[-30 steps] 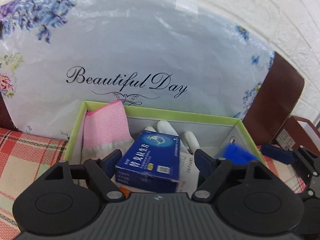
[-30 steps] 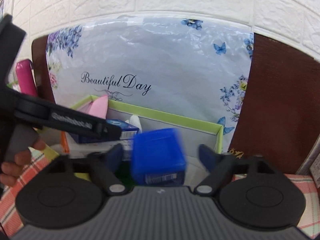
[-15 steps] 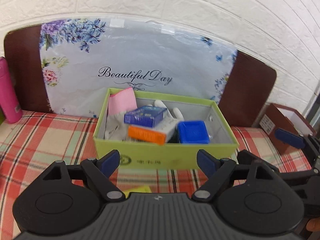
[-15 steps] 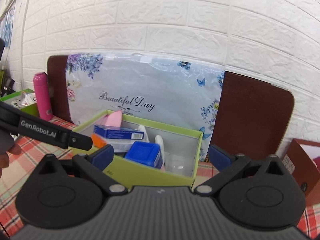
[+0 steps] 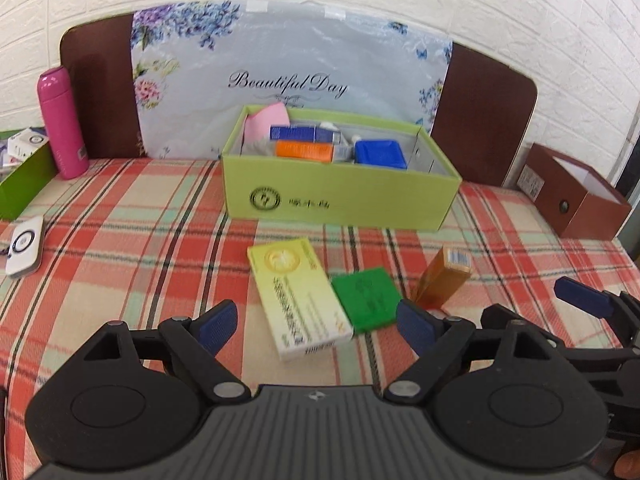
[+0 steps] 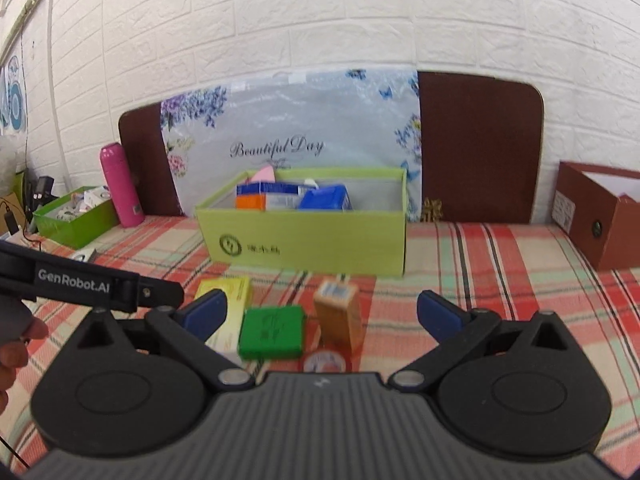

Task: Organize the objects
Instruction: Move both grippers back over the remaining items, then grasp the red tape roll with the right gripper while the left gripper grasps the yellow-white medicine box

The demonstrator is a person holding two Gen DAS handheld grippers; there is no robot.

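Note:
A light green box (image 5: pixel 340 196) (image 6: pixel 304 240) stands on the plaid cloth. It holds a blue box (image 5: pixel 380 154) (image 6: pixel 326 198), an orange box (image 5: pixel 304 150), a dark blue carton and a pink cloth (image 5: pixel 266 122). In front of it lie a yellow box (image 5: pixel 296 292) (image 6: pixel 228 292), a flat green case (image 5: pixel 368 300) (image 6: pixel 272 332) and an upright orange-brown carton (image 5: pixel 442 280) (image 6: pixel 340 316). My left gripper (image 5: pixel 316 326) hovers open over the yellow box and holds nothing. My right gripper (image 6: pixel 322 314) is wide open above the green case and the carton, also holding nothing.
A pink bottle (image 5: pixel 62 124) and a green tray (image 5: pixel 24 176) stand at the left, with a white device (image 5: pixel 24 246) nearer. At the right is a brown box (image 5: pixel 576 200). A floral board (image 5: pixel 288 80) leans on the brick wall. A small round lid (image 6: pixel 324 362) lies near the carton.
Both grippers have pulled back from inside the green box. The blue box that was between the right fingers now lies in the box. The loose items on the cloth have come into view.

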